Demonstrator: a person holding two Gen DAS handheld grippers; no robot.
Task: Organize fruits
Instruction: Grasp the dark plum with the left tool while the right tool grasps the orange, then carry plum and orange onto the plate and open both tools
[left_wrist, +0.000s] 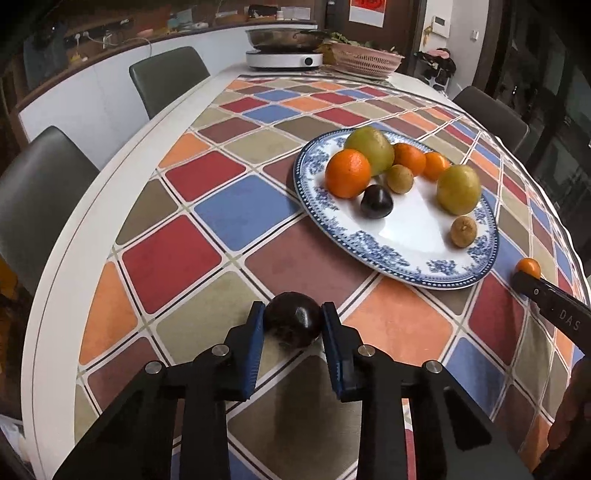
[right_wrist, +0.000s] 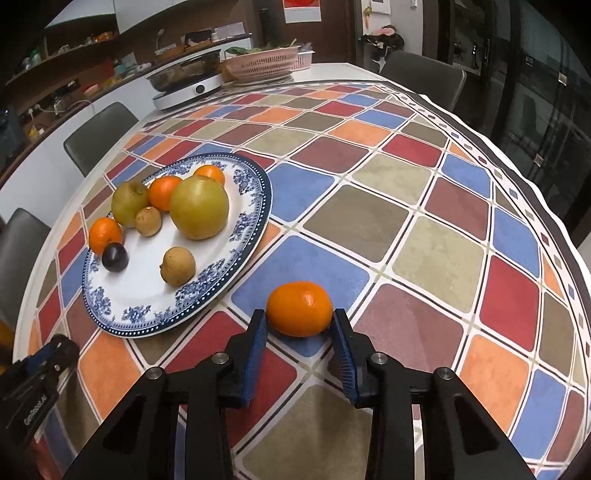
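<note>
Blue pads: both grippers carry ribbed blue pads on black fingers.
Left gripper (left_wrist: 292, 317): closed on a dark plum (left_wrist: 292, 325) — a pad presses each side of it, and it sits on the tablecloth near the table's near-left edge, apart from the plate.
Right gripper (right_wrist: 300, 321): closed on a tangerine (right_wrist: 299, 308), pads touching both flanks; the fruit rests on a blue square of the cloth, just right of the plate's near rim.
Plate (right_wrist: 147, 317): white with a blue floral border, lying flat on the cloth between the two grippers.
On the plate: two large green-yellow apples (right_wrist: 199, 207), three more tangerines (right_wrist: 105, 235), a second dark plum (right_wrist: 115, 257) touching the leftmost tangerine, and two small brownish fruits (right_wrist: 177, 266) — I cannot tell their kind.
Tablecloth (right_wrist: 436, 258): checked in red, blue, orange, olive and maroon squares, covering most of the white table (left_wrist: 85, 229).
Far end of table: an induction cooker (left_wrist: 283, 59) with a steel pan on it, and to its right a pink woven basket (left_wrist: 364, 59).
Chairs (left_wrist: 168, 77): grey ones along the left side, another at the far right.
</note>
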